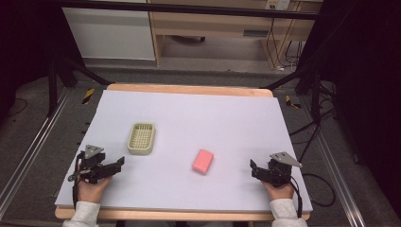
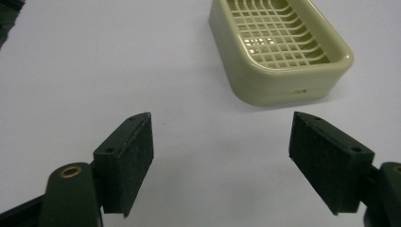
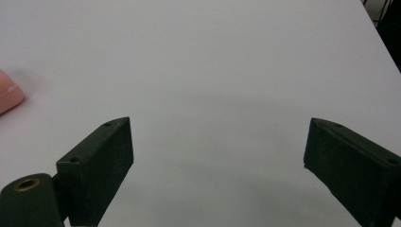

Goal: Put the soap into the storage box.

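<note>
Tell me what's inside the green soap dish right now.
Nothing lies in the soap dish: its grid floor shows bare in the left gripper view. The pink soap lies apart on the table. What is beneath the grid is hidden.

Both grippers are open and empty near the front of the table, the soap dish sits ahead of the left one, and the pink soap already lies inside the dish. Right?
Not quite: the pink soap lies on the white table, apart from the soap dish, whose grid is bare in the left gripper view. The rest holds: left gripper and right gripper are open and empty.
</note>
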Action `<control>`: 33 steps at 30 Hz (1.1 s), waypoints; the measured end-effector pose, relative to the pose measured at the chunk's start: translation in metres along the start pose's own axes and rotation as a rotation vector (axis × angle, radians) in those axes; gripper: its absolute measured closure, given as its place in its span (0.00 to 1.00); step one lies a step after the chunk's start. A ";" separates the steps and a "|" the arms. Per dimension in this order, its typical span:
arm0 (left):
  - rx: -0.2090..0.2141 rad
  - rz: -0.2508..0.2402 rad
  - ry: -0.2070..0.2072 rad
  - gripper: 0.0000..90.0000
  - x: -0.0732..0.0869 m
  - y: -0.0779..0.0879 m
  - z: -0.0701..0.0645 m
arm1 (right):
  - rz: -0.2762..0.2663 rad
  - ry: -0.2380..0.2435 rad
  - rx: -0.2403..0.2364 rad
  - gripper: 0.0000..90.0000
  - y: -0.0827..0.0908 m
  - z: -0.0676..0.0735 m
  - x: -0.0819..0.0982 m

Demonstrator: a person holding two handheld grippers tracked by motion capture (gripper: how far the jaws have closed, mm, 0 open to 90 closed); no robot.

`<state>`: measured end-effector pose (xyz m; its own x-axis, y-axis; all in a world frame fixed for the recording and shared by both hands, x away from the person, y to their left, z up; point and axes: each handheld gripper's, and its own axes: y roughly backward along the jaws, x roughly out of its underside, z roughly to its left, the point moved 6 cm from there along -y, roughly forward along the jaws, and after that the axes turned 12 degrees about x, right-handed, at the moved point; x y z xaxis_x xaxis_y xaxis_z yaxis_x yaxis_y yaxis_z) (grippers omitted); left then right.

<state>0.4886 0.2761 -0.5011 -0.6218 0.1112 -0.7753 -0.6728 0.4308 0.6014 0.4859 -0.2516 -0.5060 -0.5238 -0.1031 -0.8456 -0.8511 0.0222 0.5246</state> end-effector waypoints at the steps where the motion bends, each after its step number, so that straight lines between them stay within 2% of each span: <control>1: 0.000 0.000 0.000 0.24 0.000 0.000 0.000 | 0.003 -0.003 -0.001 0.10 0.000 0.000 0.000; 4: 0.008 -0.002 -0.034 0.24 -0.002 0.000 -0.008 | 0.012 -0.002 -0.001 0.09 0.000 0.000 0.001; 6: 0.013 -0.003 -0.039 0.24 -0.002 -0.001 -0.011 | 0.026 -0.003 -0.009 0.09 -0.001 0.000 0.003; 10: 0.024 0.007 -0.044 0.24 -0.002 -0.002 -0.016 | 0.022 0.005 -0.005 0.09 -0.001 0.000 0.003; 17: 0.034 0.006 -0.081 0.24 -0.006 -0.003 -0.029 | 0.019 0.002 -0.003 0.09 -0.001 0.000 0.002; 33: 0.072 0.009 -0.116 0.21 -0.010 -0.005 -0.053 | 0.016 0.003 -0.008 0.09 0.000 0.001 0.002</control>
<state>0.4769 0.2260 -0.4858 -0.5746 0.2164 -0.7893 -0.6343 0.4917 0.5966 0.4853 -0.2505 -0.5079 -0.5377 -0.1057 -0.8365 -0.8420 0.0159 0.5392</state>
